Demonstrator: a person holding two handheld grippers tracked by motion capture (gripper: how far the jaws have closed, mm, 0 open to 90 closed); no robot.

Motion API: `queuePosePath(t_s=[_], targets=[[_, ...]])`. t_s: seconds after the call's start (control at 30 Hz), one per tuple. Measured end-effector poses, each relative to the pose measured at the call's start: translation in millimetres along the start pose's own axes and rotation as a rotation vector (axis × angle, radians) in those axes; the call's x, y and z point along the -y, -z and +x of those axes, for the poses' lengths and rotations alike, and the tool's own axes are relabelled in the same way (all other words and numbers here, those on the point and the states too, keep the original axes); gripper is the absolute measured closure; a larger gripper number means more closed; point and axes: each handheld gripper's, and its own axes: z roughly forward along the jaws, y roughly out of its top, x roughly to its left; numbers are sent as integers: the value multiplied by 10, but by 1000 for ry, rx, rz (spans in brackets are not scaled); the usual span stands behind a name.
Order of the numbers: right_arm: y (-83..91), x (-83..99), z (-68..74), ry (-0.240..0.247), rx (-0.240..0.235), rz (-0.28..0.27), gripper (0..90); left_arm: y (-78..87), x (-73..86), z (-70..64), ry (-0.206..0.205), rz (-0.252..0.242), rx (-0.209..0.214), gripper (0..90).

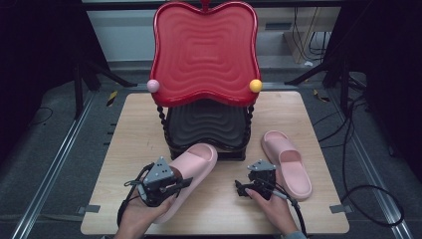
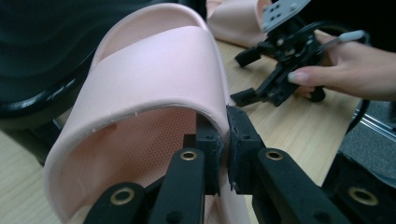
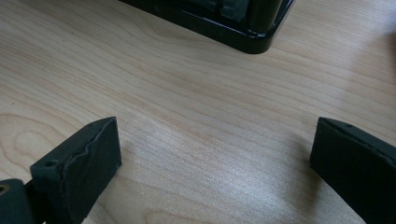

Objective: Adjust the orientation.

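Observation:
A pink slipper (image 1: 196,164) lies slanted at the table's front left, its toe against the black lower tray (image 1: 206,124). My left gripper (image 1: 185,182) is shut on it. In the left gripper view the jaws (image 2: 224,140) pinch the edge of the slipper's strap (image 2: 159,70). A second pink slipper (image 1: 288,162) lies flat on the right side of the table. Just left of it, my right gripper (image 1: 242,188) is held open and points left. In the right gripper view it (image 3: 210,154) hovers low over bare wood with nothing between the jaws.
A two-tier stand sits at the back middle of the wooden table (image 1: 134,129), with a red tray (image 1: 205,50) above the black one. A pink ball (image 1: 153,85) and a yellow ball (image 1: 255,85) cap its posts. The stand's black base corner (image 3: 243,32) lies ahead of the right gripper.

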Motion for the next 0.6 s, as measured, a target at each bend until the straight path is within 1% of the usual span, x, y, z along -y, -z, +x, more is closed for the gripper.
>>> queuePosePath(t_s=[0.2, 0.23, 0.47, 0.6], targets=[[2, 0, 1, -3, -2, 1, 22, 1, -152, 41, -8, -14, -7, 843], [2, 0, 1, -3, -2, 1, 22, 1, -152, 41, -8, -14, -7, 843], [1, 0, 0, 0, -1, 0, 22, 49, -318, 26, -34, -35, -22, 843], [1, 0, 0, 0, -1, 0, 22, 39, -430, 31, -52, -44, -37, 843]])
